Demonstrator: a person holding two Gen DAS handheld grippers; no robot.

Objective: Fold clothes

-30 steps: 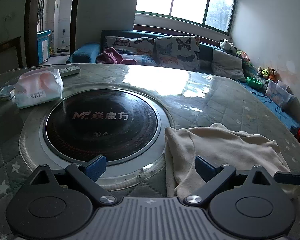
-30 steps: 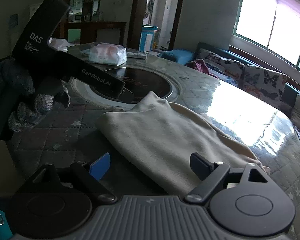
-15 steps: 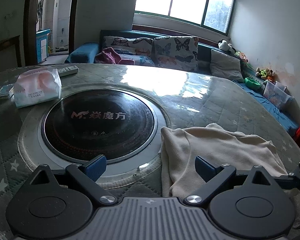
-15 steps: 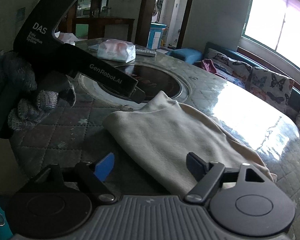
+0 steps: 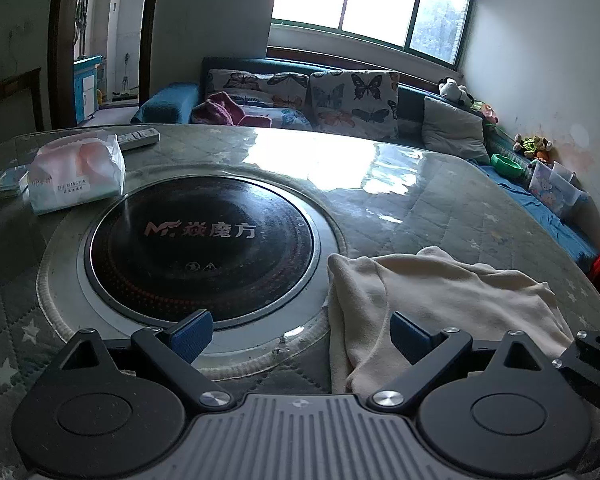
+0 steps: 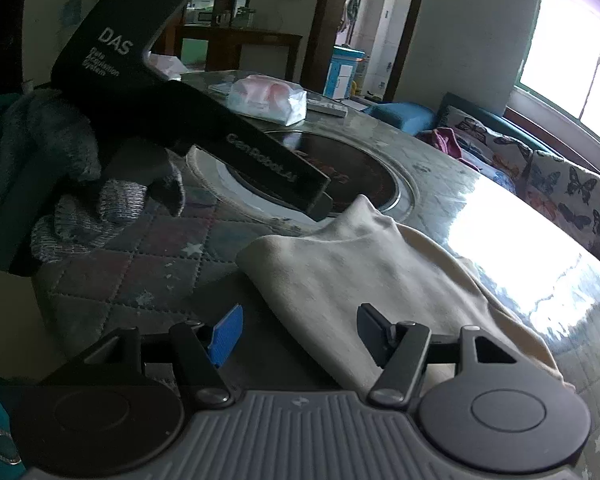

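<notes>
Since a second ago both cameras have pulled back a bit and the right one has tipped, so the folded cream knit garment (image 6: 364, 276) sits further up its frame; the cloth itself looks unmoved.

Only the right wrist view shows the left gripper (image 6: 320, 204) from outside: a black body with "DAS" lettering, held by a grey knitted-glove hand (image 6: 100, 192), its tip hanging close over the garment's far corner. Can't quite tell if it touches. Only the left wrist view shows the butterfly-print sofa cushions (image 5: 352, 100) head-on and the white remote control (image 5: 138, 138) behind the pink-and-white tissue pack (image 5: 76, 176).

The garment lies flat on the glass-topped quilted round table (image 5: 440, 200), just beside the black round induction hob (image 5: 200, 240), its edge overlapping the hob's pale rim. From the right camera its long axis runs from far left to near right.

Both claws are spread wide and empty: left gripper (image 5: 300, 334), right gripper (image 6: 300, 334), each straddling a near edge of the cloth.
</notes>
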